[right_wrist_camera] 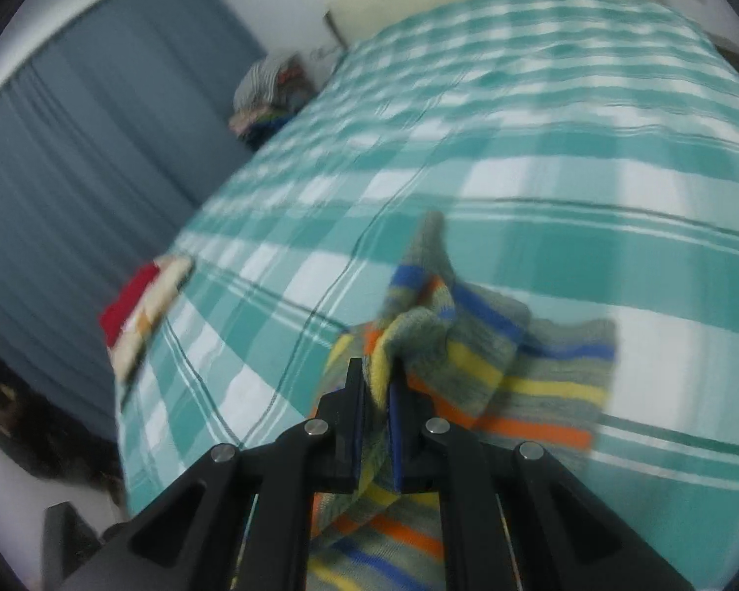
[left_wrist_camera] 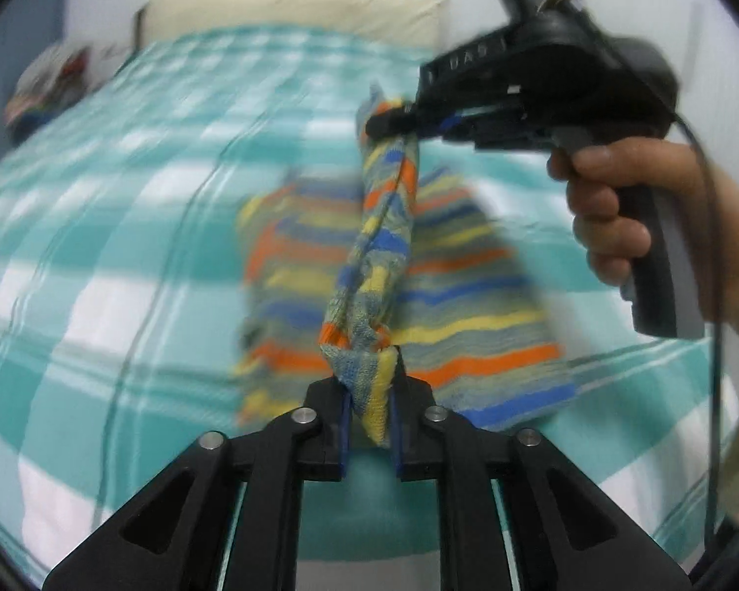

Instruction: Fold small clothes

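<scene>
A small knitted garment (left_wrist_camera: pixel 473 295) striped in orange, yellow, blue and grey lies on a teal and white checked bed (left_wrist_camera: pixel 123 256). My left gripper (left_wrist_camera: pixel 369 409) is shut on one bunched edge of it. That edge stretches as a taut band up to my right gripper (left_wrist_camera: pixel 394 120), held in a person's hand (left_wrist_camera: pixel 611 207) and shut on its far end. In the right wrist view my right gripper (right_wrist_camera: pixel 375 394) pinches a yellow and grey fold of the striped garment (right_wrist_camera: pixel 532 369), which spreads to the right over the bed (right_wrist_camera: pixel 566 157).
A red and cream folded cloth (right_wrist_camera: pixel 138 315) lies at the bed's left edge. A heap of clothes (right_wrist_camera: pixel 271 88) sits by the grey curtain (right_wrist_camera: pixel 74 147) past the bed. A cream headboard (left_wrist_camera: pixel 290 5) stands at the far end. A black cable (left_wrist_camera: pixel 714 295) hangs beside the hand.
</scene>
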{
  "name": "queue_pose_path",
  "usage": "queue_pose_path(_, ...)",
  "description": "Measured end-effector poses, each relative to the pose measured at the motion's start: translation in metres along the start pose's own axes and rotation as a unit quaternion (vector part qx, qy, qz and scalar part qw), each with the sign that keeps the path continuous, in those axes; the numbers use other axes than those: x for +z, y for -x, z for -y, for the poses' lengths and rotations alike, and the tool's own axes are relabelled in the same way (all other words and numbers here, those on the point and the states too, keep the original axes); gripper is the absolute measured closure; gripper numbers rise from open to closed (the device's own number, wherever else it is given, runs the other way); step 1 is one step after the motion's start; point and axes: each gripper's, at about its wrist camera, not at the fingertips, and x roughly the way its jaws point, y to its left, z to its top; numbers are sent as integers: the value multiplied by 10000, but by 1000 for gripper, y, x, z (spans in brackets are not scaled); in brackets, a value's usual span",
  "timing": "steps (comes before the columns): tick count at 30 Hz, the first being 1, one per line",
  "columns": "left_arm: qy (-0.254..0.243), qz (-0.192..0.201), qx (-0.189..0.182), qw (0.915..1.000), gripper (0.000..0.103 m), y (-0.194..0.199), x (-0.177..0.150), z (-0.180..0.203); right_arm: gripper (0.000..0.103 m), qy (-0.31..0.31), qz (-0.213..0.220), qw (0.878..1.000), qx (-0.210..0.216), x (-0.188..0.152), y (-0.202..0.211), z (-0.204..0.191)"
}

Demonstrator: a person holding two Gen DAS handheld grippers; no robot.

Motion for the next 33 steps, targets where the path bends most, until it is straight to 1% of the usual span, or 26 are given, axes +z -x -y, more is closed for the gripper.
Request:
queue_pose_path(2,316,-311,145,9989,52,-12,-10,-23,82,-56,-153,9997,155,-6,-34,-12)
queue_pose_path(3,413,-289,168,9986,45,-14,-10,-31,70,-125,-156,9996,220,-10,-41,-14)
queue_pose_path(4,522,-207,166,9983,35,-11,-15,-38,67,-156,-106,9995,259,-14,-41,-13)
queue_pose_path(5,688,-71,104,9976,28,-5,-18,-49,67,-165,-39,9994,305,-19,-39,-14)
queue_pose_path(8,987,-8,-224,9949,25,-1,-12,-60,67,-106,118,9997,178,-31,-15,-9)
queue_pose_path(9,986,8,-345,9945,24,-4,-8,-59,67,-58,154,9998,101,-33,-8,-9)
queue_pose_path(10,949,12,-397,9947,21,-6,-5,-58,67,99,205,9997,-77,-43,7,-7)
queue_pose_path(11,884,2,-418,9952,21,-10,-3,-55,67,211,218,9994,-155,-50,16,-7)
queue_pose_path(12,875,-34,-367,9955,21,-14,-2,-56,67,316,216,9990,-209,-58,25,-7)
queue_pose_path(13,911,-127,-230,9955,29,-23,3,-61,67,481,179,9981,-339,-74,36,-6)
queue_pose_path(14,1021,-288,7,9944,41,-32,6,-70,67,632,117,9969,-448,-92,43,-5)
queue_pose_path(15,1157,-377,59,9926,41,-37,1,-77,67,754,-8,9957,-544,-113,44,-4)
queue_pose_path(16,1201,-341,15,9922,41,-40,0,-80,67,851,-207,9938,-683,-133,42,-1)
queue_pose_path(17,1174,-311,27,9926,41,-41,-1,-82,67,913,-435,9916,-812,-153,38,4)
queue_pose_path(18,1019,-314,116,9942,41,-42,0,-79,68,970,-496,9902,-876,-169,39,8)
queue_pose_path(20,702,-289,310,9966,41,-41,1,-71,68,1006,-230,9897,-991,-187,52,7)
queue_pose_path(21,636,-283,366,9969,40,-39,-1,-70,68,926,-251,9903,-1002,-190,55,7)
queue_pose_path(23,713,-301,375,9963,36,-34,-3,-75,68,618,-218,9925,-1030,-201,67,12)
queue_pose_path(25,826,-321,400,9953,32,-22,-7,-77,68,470,-223,9927,-1087,-210,73,15)
queue_pose_path(26,869,-302,456,9947,28,-15,-7,-78,68,436,-98,9919,-1190,-216,81,14)
queue_pose_path(27,884,-231,503,9945,26,-8,-8,-79,67,424,2,9904,-1316,-223,89,13)
queue_pose_path(29,825,-70,473,9954,20,9,-10,-75,56,395,204,9856,-1629,-235,104,6)
queue_pose_path(30,778,-38,417,9961,19,14,-11,-72,46,382,283,9833,-1759,-238,109,5)
queue_pose_path(31,715,-26,329,9969,17,19,-13,-66,37,346,382,9780,-2021,-245,116,2)
queue_pose_path(32,617,-47,208,9979,14,22,-17,-57,35,270,437,9716,-2310,-251,121,-1)
queue_pose_path(33,543,-90,115,9984,12,22,-20,-50,35,185,474,9681,-2453,-257,124,-3)
